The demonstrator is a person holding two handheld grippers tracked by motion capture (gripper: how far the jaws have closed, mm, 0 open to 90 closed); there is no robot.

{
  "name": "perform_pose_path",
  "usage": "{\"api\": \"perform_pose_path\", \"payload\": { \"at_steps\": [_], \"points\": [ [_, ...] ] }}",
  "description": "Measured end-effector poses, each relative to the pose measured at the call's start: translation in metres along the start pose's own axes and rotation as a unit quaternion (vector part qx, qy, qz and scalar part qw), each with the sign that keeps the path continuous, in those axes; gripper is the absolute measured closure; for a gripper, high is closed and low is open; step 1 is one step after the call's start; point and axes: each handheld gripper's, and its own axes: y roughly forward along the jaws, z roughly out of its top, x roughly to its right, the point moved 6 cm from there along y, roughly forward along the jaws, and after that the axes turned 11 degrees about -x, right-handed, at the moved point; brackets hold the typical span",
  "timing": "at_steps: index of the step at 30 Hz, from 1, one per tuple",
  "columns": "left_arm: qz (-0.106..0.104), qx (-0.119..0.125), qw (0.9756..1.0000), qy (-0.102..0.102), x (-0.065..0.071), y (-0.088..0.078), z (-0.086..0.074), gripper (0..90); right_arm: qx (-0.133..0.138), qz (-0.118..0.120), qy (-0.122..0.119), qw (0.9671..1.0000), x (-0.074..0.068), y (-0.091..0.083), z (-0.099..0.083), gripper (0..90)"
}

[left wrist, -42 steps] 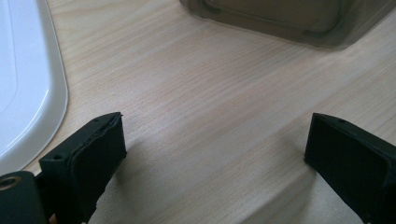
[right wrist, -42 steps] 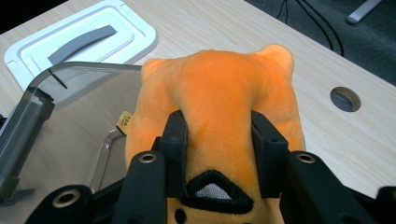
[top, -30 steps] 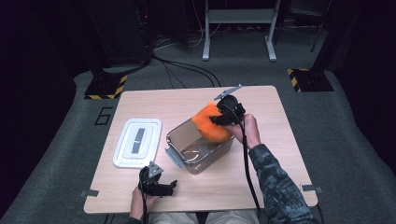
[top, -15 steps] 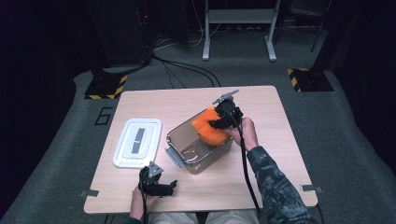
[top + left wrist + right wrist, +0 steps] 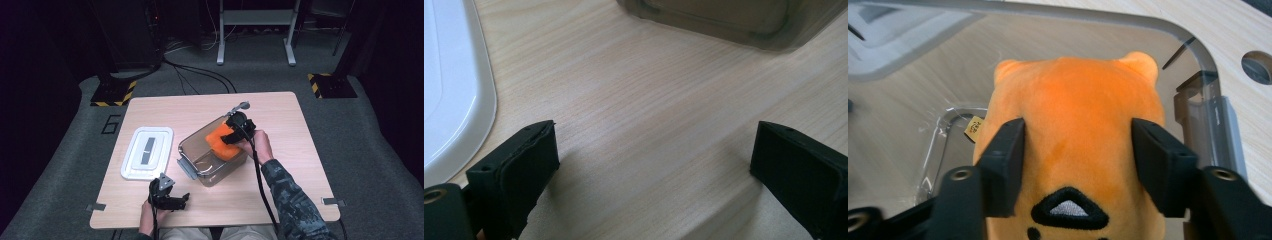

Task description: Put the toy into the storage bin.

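right gripper [image 5: 1075, 160]: jaws just been opening, sitting either side of the orange plush toy [image 5: 1073, 135] | toy: resting in the clear plastic box [image 5: 200, 150] mid-table | left gripper [image 5: 651, 165]: gaping open near the front edge

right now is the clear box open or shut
Open: the clear box has no lid on it, the white lid lies flat beside it, and the orange plush toy is going in through its top.

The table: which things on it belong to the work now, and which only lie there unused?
In use:
- orange plush toy, between the jaws of the right gripper, which have just been opening
- clear plastic box under it

Lying about:
- white lid, flat beside the box
- left gripper, open over bare wood
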Motion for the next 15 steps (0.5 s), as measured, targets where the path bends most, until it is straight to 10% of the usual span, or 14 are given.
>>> {"api": "perform_pose_path", "payload": {
  "at_steps": [7,15],
  "points": [
    [0.001,0.000,1.0000,0.000,-0.0001,0.0000,0.0000,4.9,-0.028,-0.011,0.001,0.9995,-0.0035,0.0089,-0.0009,31.3],
    [0.000,0.001,1.0000,-0.002,0.0001,0.0000,0.0000,5.1,-0.027,-0.001,-0.005,0.9996,-0.0015,0.0043,-0.0032,49.5]
  ]
}}
